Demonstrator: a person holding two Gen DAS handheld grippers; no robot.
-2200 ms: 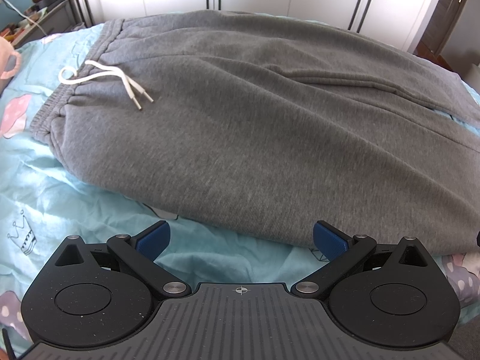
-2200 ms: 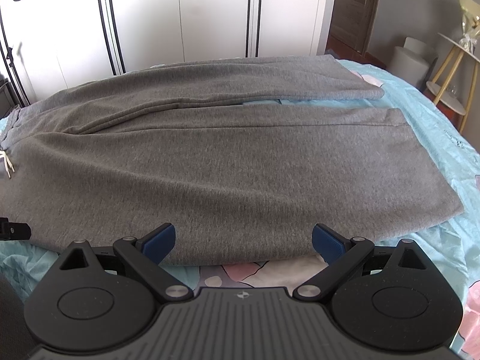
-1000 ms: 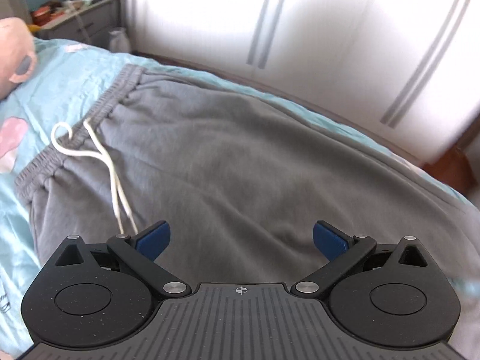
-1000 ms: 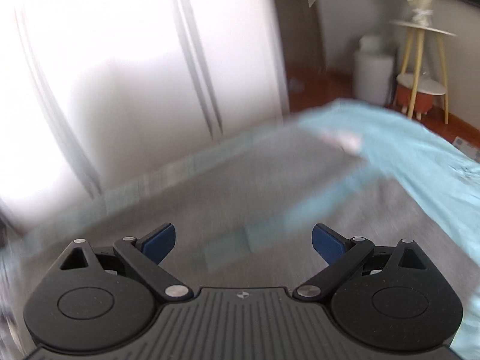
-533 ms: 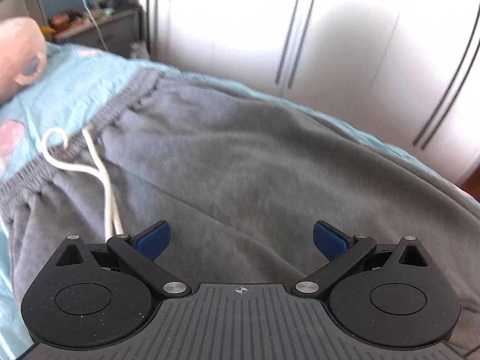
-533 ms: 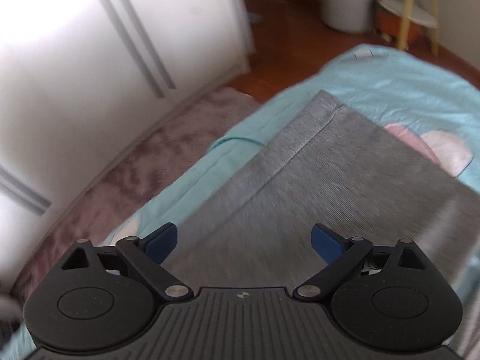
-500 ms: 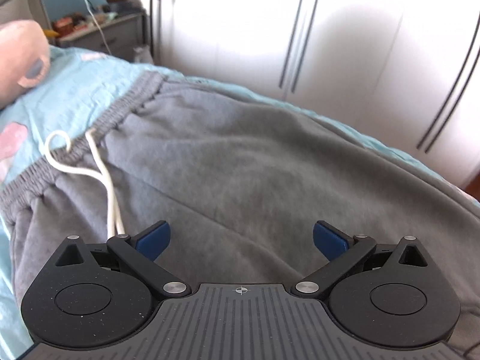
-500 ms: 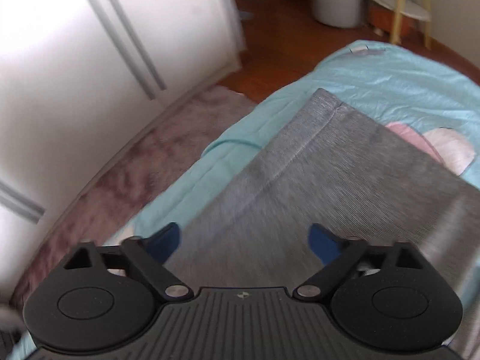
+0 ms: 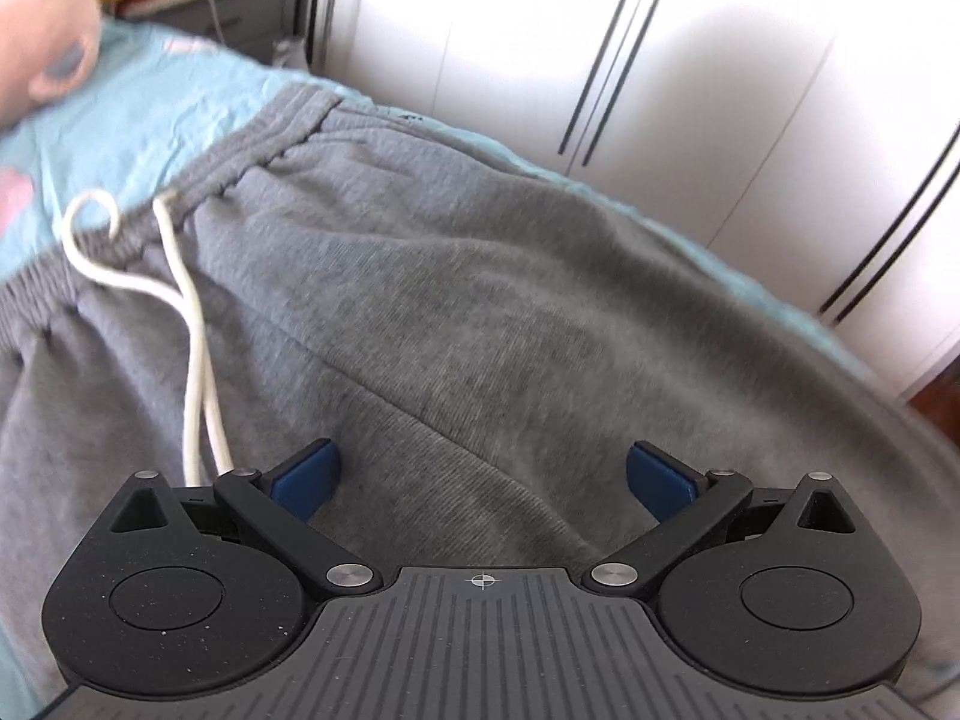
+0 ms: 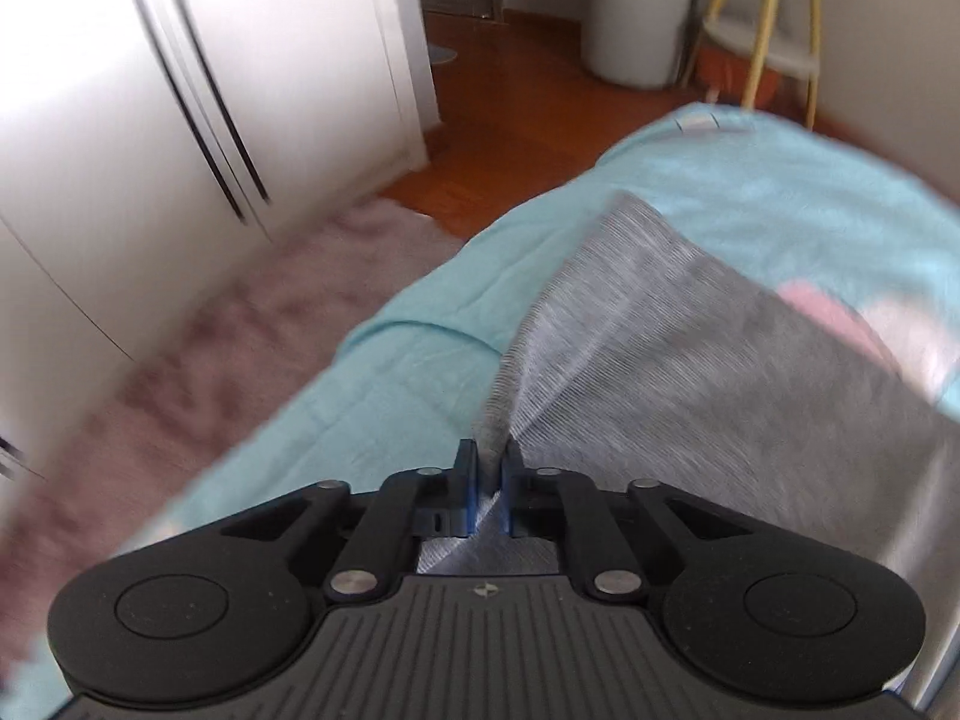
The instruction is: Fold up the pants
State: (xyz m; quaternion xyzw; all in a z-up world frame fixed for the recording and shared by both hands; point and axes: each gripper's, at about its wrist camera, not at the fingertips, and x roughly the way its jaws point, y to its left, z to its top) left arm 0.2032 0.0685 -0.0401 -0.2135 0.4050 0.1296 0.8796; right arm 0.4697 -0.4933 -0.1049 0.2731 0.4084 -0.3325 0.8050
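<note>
Grey sweatpants [image 9: 456, 300] lie spread on a light blue bedsheet [image 9: 150, 108]. Their elastic waistband [image 9: 264, 138] is at the upper left, with a white drawstring [image 9: 192, 324] running down toward my left gripper. My left gripper [image 9: 480, 474] is open and hovers just above the hip area of the pants. In the right wrist view, my right gripper [image 10: 491, 468] is shut on the far edge of a grey pant leg [image 10: 690, 372] near its hem, and the fabric rises into a ridge at the jaws.
White wardrobe doors [image 9: 660, 60] stand close behind the bed. A pink plush toy [image 9: 42, 36] lies at the upper left. Beyond the bed's far edge [image 10: 420, 324] are a pinkish rug [image 10: 240, 324], wooden floor, a white stool [image 10: 636, 24] and a yellow-legged side table [image 10: 774, 30].
My right gripper has closed on the pant leg's edge; half a second ago it was open above it. My left gripper has moved slightly forward over the pants, still open.
</note>
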